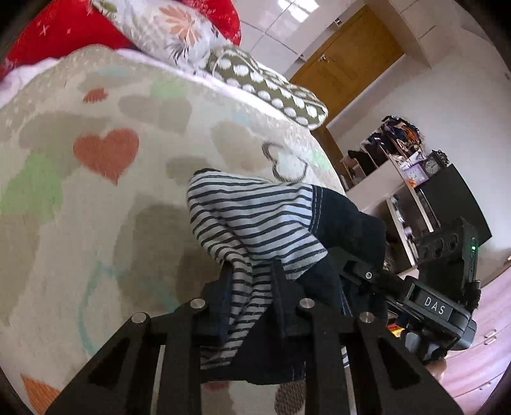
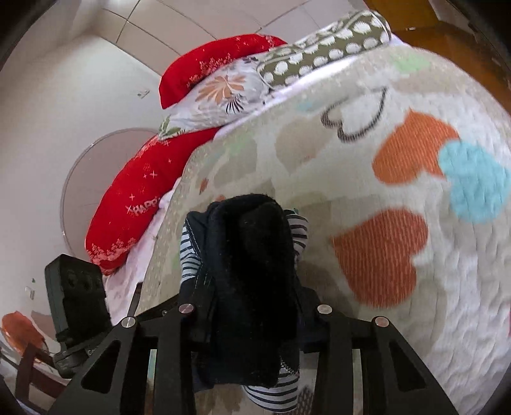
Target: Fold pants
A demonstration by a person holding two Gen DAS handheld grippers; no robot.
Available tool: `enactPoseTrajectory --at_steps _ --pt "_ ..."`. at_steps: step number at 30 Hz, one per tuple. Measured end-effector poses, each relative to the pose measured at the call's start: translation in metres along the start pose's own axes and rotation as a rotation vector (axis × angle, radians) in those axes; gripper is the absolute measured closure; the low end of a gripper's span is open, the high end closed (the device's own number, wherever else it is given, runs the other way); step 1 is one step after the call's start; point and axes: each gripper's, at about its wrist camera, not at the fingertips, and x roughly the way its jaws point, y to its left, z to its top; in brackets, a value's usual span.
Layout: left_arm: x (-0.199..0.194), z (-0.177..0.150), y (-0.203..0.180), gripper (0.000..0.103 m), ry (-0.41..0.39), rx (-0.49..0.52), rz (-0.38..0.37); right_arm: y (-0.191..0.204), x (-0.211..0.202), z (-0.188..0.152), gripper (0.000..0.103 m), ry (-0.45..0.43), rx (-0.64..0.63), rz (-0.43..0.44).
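Now we have both tongs clamped on the pants (image 1: 255,230): our left gripper (image 1: 252,300) pinches a bunch of striped lining and dark cloth, and our right gripper (image 2: 252,306) bites a thick dark fold. Between the 2 tools the pants hang bunched just over the heart-patterned bedspread (image 1: 95,191). Beyond lie a spotted pillow (image 1: 268,86), a floral pillow (image 2: 220,92) and a red pillow (image 2: 127,204).

Bed with heart-print blanket (image 1: 95,134), red pillows (image 2: 127,204), floral pillow (image 1: 169,28), dotted olive pillow (image 1: 271,86), wooden door (image 1: 348,60), white walls (image 1: 447,105), cluttered white shelf unit (image 1: 392,178) with clock (image 1: 431,166), daylight.
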Motion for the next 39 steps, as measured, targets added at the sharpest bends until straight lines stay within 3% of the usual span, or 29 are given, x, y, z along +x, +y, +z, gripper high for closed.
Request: enactPoseTrajectory --at_steps 3,5,7,9,11,14,16,18,20,23,28,31,33,37,39 --pt "0.009 0.011 0.008 0.083 -0.025 0.001 0.070 -0.001 0.009 0.015 0.064 -0.010 -0.011 -0.021" --pt "0.018 0.013 0.016 0.083 -0.037 -0.001 0.165 -0.007 0.019 0.021 0.062 -0.007 -0.015 -0.040" --pt "0.035 0.011 0.027 0.083 -0.008 0.000 0.291 -0.016 0.035 0.024 0.056 0.010 -0.018 -0.106" --pt "0.044 0.005 0.038 0.083 0.033 -0.007 0.333 -0.027 0.045 0.023 0.051 0.036 -0.001 -0.171" --pt "0.042 -0.001 0.045 0.083 0.041 -0.024 0.322 -0.039 0.041 0.021 0.050 0.041 0.039 -0.160" --pt "0.024 -0.007 0.044 0.082 0.014 -0.026 0.316 -0.039 0.012 0.022 0.045 -0.040 0.048 -0.161" --pt "0.008 -0.013 0.041 0.070 -0.019 -0.025 0.315 -0.028 -0.013 0.025 0.045 -0.138 0.015 -0.213" --pt "-0.009 -0.022 0.037 0.058 -0.059 -0.027 0.319 -0.015 -0.026 0.026 0.046 -0.185 -0.023 -0.211" --pt "-0.021 -0.031 0.032 0.056 -0.085 -0.025 0.319 0.000 -0.027 0.027 0.055 -0.179 -0.060 -0.165" --pt "-0.034 -0.048 0.025 0.056 -0.097 -0.007 0.324 0.004 -0.007 0.023 0.056 -0.092 -0.056 -0.108" --pt "-0.047 -0.068 0.017 0.046 -0.094 0.005 0.344 -0.021 0.034 0.003 0.056 -0.027 -0.021 -0.263" --pt "-0.063 -0.078 0.007 0.037 -0.137 0.016 0.368 -0.003 0.012 -0.002 0.055 -0.056 -0.073 -0.236" --pt "-0.073 -0.084 0.000 0.035 -0.174 0.024 0.380 0.011 -0.012 -0.012 0.049 -0.107 -0.102 -0.237" --pt "-0.097 -0.095 -0.023 0.023 -0.282 0.088 0.446 0.026 -0.052 -0.048 0.044 -0.200 -0.165 -0.319" --pt "-0.109 -0.103 -0.038 0.014 -0.368 0.131 0.516 0.025 -0.066 -0.066 0.044 -0.221 -0.171 -0.355"
